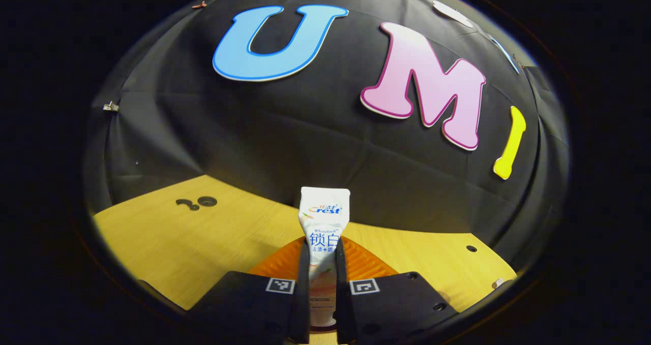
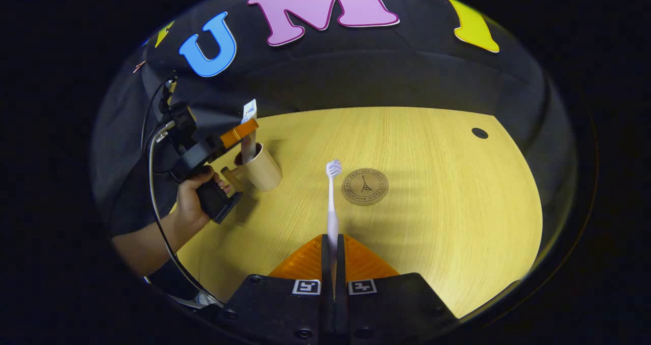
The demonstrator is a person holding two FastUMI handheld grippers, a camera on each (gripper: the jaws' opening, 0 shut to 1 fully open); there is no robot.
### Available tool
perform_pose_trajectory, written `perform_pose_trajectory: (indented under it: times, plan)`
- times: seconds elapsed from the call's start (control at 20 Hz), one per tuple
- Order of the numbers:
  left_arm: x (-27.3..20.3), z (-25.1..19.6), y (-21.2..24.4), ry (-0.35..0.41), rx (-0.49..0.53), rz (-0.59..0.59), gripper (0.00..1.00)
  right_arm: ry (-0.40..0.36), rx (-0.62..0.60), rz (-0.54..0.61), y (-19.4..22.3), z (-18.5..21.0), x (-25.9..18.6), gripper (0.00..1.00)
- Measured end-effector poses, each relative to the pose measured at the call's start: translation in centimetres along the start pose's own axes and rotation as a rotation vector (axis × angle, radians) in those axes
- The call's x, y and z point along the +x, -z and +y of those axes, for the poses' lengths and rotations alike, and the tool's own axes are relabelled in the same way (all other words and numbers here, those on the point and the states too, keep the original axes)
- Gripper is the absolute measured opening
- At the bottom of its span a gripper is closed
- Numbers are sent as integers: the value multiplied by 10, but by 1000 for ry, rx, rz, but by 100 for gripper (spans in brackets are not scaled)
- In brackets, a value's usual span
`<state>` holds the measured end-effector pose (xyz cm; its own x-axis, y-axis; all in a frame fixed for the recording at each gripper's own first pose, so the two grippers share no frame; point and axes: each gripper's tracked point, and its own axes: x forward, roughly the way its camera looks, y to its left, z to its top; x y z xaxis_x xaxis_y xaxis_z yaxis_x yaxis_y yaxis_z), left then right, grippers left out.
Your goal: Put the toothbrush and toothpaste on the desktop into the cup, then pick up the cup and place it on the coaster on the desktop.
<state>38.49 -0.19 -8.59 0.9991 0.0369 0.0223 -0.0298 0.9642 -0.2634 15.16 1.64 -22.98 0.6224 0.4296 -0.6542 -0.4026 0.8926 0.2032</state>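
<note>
My left gripper [image 1: 322, 263] is shut on a white toothpaste tube [image 1: 323, 218], which stands upright between its fingers. In the right gripper view the same left gripper [image 2: 243, 130], held by a hand, keeps the toothpaste tube [image 2: 248, 131] over the mouth of a beige cup [image 2: 260, 168] with its lower end inside. My right gripper [image 2: 333, 261] is shut on the handle of a pale toothbrush [image 2: 332, 202], whose white head points away above the wooden desktop [image 2: 447, 192]. A round brown coaster [image 2: 364, 186] lies flat just right of the brush head.
The black cloth wall closes off the far side of the desktop. A small dark hole [image 2: 479, 132] sits in the desktop at the far right. A cable [image 2: 157, 202] hangs from the left gripper beside the person's forearm [image 2: 147, 243]. Dark holes [image 1: 197, 202] mark the desktop at the left.
</note>
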Motion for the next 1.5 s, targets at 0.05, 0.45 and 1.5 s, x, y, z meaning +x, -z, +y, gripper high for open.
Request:
perform_pose_trajectory:
  times: [0.05, 0.45, 1.5]
  plan:
    - [-5, 3, 0, -14, 1, 8, 22, -4, -3, -2, 1, 2, 0, 5]
    - [-103, 18, -12, -67, 69, 9, 98, -61, -5, -78, -38, 33, 20, 5]
    - [-235, 76, 42, -218, -6, 115, 97, -281, -43, -505, -189, 175, 132, 5]
